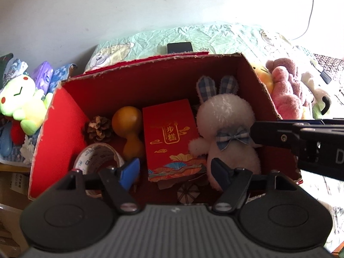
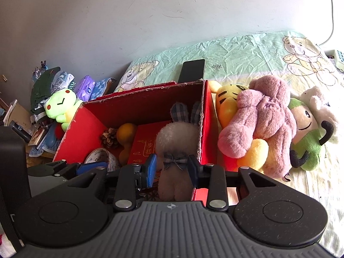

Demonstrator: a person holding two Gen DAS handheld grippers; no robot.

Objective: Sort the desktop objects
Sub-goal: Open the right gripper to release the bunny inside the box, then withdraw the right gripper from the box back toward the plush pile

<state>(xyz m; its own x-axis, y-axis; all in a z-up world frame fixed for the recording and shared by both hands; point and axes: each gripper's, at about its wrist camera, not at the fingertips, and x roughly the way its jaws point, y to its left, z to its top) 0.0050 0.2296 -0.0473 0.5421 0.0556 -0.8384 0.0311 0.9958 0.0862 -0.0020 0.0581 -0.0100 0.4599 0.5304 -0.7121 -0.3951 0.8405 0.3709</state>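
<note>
The red box (image 1: pixel 64 116) sits on the bed (image 2: pixel 247 51), and everything here is told from it. Inside lie a pine cone (image 1: pixel 98 129), an orange gourd (image 1: pixel 126 129), a roll of tape (image 1: pixel 97 157), a red packet (image 1: pixel 172 137) and a white bunny (image 1: pixel 225 124) with a blue bow.

The right tool (image 2: pixel 172 167) hangs over the near right corner of the box. Its two blue pads sit on each side of the bunny's bow. They look close to the fur, but I cannot tell if they are squeezing it. The left tool (image 1: pixel 174 172) is wide open over the near side of the box and holds nothing.

Just outside the right wall of the box lie a yellow plush (image 2: pixel 228 103), a pink bear (image 2: pixel 264 124) and a green plush (image 2: pixel 307 142). Left of the box sits a light green frog toy (image 1: pixel 23 101).

What could go wrong: the bunny is soft and round, so it might slip out of a weak pinch. The two tools are near each other and could bump. The bunny's ears lean on the box wall and might catch on it.
</note>
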